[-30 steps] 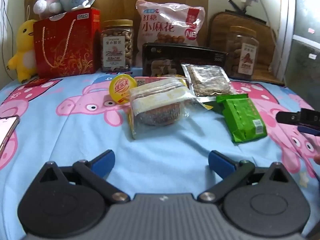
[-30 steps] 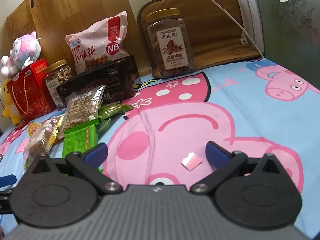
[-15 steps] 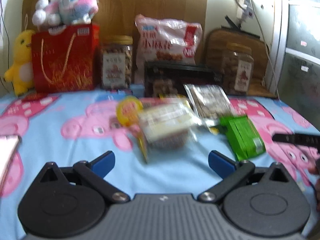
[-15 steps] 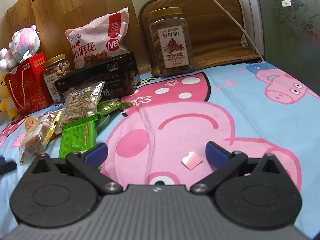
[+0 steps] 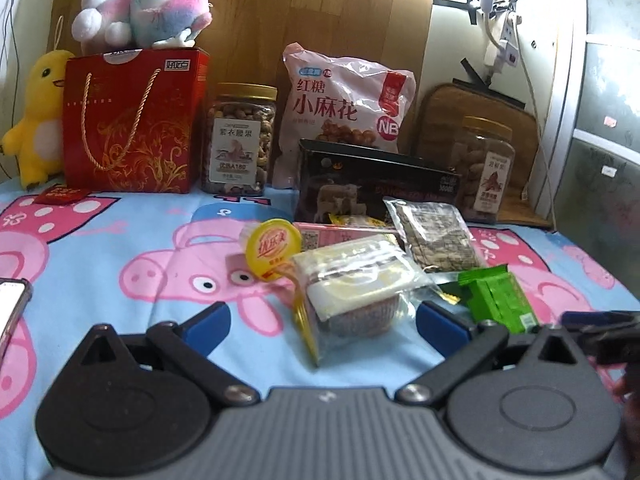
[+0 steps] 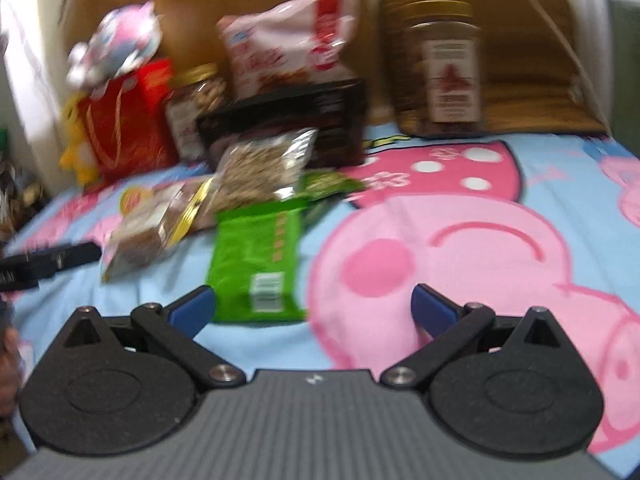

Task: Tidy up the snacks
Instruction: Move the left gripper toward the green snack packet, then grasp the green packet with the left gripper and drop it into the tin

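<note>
Bare sheet (image 5: 120, 320) lies open left of the cake packet (image 5: 352, 292) (green packet (image 5: 498, 300) crowding its right).

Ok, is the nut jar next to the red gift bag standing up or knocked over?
Upright. The nut jar stands on its base beside the red gift bag, gold lid on top, label reading level.

A home bedroom — a bed with a cartoon-pig sheet (image 5: 120, 240) against a wooden headboard (image 5: 248, 20), plush toys (image 5: 148, 12) on a red gift bag (image 5: 132, 120), snacks spread about — a power strip (image 5: 506, 40) hangs on the wall.
</note>
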